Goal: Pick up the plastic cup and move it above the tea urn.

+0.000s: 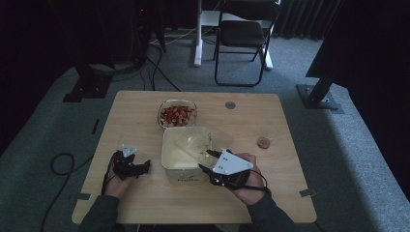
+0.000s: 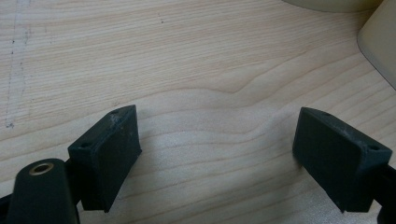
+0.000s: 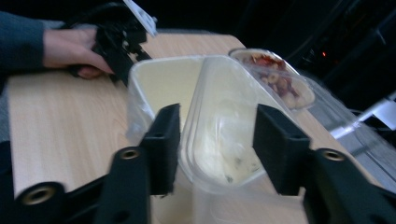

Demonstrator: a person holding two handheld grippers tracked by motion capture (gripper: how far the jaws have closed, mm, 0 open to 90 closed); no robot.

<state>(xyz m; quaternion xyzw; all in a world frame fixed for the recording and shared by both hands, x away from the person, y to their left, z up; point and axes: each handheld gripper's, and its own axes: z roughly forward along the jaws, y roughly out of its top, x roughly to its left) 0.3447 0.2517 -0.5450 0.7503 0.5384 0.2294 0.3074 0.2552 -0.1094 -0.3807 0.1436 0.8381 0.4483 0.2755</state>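
The table point(image 1: 145, 203) is bare wood around the left claw point(image 2: 217, 154), open and empty, with the tub point(image 1: 181, 164) just off to its right. The right claw point(image 3: 215, 144), jaws spread, straddles the clear lid point(image 3: 224, 140) tilted in the tub; close squarely on it and lift clear of the rim. The bowl point(image 1: 178, 115) sits beyond.
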